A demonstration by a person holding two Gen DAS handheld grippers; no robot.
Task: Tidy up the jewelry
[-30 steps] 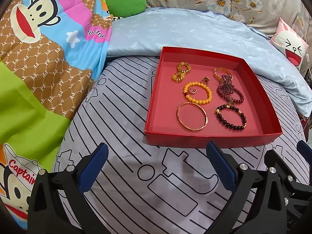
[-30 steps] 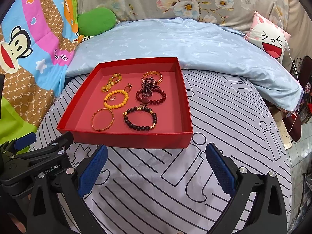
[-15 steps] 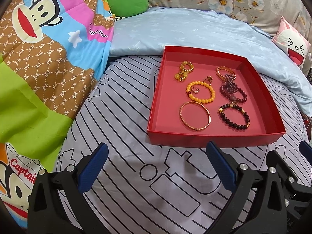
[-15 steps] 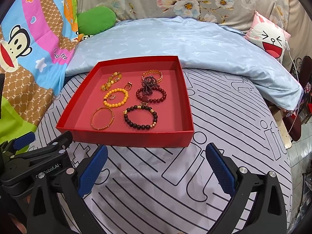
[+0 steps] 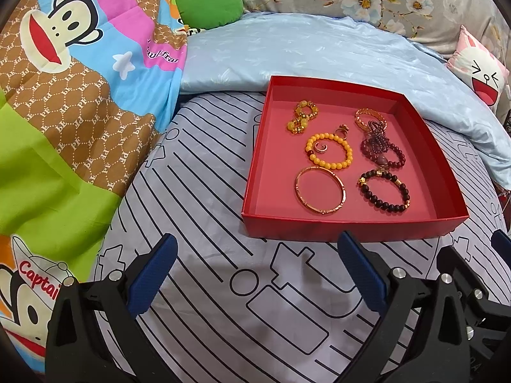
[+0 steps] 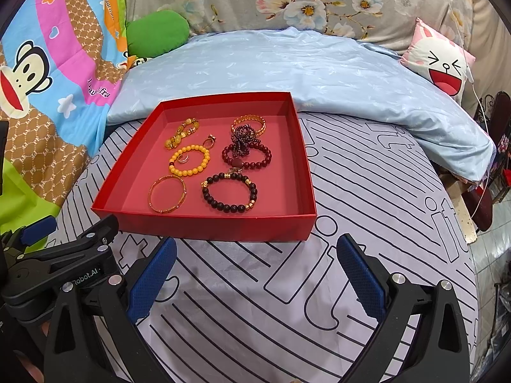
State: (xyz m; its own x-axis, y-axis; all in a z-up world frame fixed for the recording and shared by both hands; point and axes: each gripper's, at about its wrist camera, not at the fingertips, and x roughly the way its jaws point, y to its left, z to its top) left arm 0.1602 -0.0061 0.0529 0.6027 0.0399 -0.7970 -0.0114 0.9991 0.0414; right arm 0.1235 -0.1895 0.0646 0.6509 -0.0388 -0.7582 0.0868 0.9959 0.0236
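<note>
A shallow red tray (image 5: 252,214) (image 6: 127,210) lies on the striped grey sheet. In it lie a thin gold bangle (image 5: 320,190) (image 6: 167,193), a yellow bead bracelet (image 5: 329,150) (image 6: 189,159) around a small ring, a dark bead bracelet (image 5: 383,190) (image 6: 229,192), a dark red bead bracelet (image 5: 383,153) (image 6: 247,156), a gold chain bracelet (image 5: 367,118) (image 6: 249,123) and an amber piece (image 5: 301,117) (image 6: 181,132). My left gripper (image 5: 255,268) is open and empty, short of the tray's near wall. My right gripper (image 6: 255,268) is open and empty too.
A light blue quilt (image 5: 287,51) (image 6: 287,63) lies behind the tray. A cartoon monkey blanket (image 5: 64,63) covers the left side. A green cushion (image 5: 207,3) and a pink face pillow (image 6: 440,60) sit at the back. The bed edge drops off at the right (image 6: 472,223).
Both grippers have drawn slightly back and up, so the tray sits a little farther away in both views. The jewelry has not moved. Both stay open.
</note>
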